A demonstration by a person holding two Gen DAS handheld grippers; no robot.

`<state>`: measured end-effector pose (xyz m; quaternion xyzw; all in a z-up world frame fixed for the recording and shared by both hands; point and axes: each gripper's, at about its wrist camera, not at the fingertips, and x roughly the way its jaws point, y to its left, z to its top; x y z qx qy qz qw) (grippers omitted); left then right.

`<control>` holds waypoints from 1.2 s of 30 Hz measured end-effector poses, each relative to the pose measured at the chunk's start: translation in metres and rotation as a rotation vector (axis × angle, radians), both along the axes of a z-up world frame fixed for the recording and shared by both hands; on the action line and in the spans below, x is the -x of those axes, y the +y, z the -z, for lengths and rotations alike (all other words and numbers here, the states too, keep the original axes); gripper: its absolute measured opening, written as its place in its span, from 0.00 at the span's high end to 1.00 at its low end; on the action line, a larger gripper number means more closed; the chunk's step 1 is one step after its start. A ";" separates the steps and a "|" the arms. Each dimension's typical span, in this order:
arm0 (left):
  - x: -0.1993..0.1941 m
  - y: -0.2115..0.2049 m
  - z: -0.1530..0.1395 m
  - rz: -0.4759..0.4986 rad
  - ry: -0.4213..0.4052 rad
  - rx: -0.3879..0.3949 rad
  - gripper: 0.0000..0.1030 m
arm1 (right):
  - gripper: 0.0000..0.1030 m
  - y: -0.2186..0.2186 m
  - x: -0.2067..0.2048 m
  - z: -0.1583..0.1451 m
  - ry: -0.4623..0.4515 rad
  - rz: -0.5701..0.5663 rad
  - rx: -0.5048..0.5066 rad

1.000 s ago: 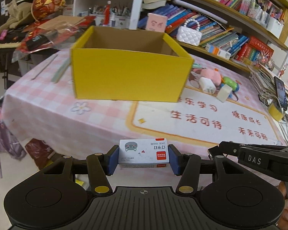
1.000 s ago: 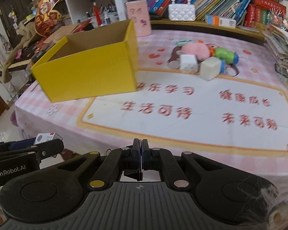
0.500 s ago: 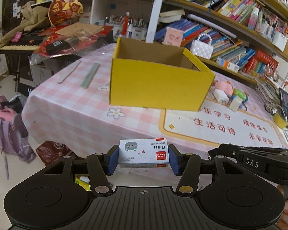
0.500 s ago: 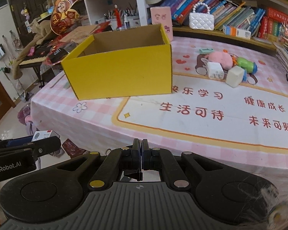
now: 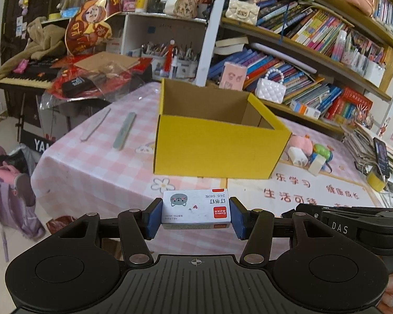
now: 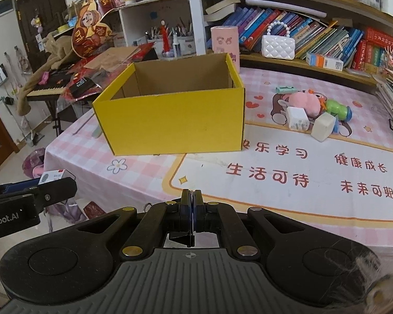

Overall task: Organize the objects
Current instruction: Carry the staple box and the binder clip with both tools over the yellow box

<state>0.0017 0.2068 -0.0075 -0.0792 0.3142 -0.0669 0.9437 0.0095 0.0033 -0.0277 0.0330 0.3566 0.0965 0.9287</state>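
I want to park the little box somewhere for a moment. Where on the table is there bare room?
The printed mat right of the yellow box is bare up to the toy pile. The checked cloth left of the yellow box holds only two flat sticks. The pile itself is crowded.

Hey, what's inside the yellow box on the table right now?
Only bare brown cardboard walls show inside the yellow box; no item is visible. Its front wall hides the floor and lower interior in both views, so something low could sit there unseen.
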 end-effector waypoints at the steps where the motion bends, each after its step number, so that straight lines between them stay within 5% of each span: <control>1: -0.001 0.001 -0.002 0.003 -0.004 0.001 0.50 | 0.98 -0.001 -0.001 -0.001 -0.001 0.006 -0.005; 14: -0.034 -0.004 -0.021 -0.006 -0.059 0.009 0.50 | 0.98 0.001 -0.032 -0.020 -0.062 -0.007 -0.006; 25: -0.098 -0.015 -0.046 -0.043 -0.120 0.031 0.50 | 0.98 -0.011 -0.101 -0.053 -0.160 -0.015 -0.065; 36: -0.174 -0.046 -0.031 -0.046 -0.089 -0.104 0.50 | 0.98 -0.012 -0.210 -0.069 -0.209 -0.102 -0.050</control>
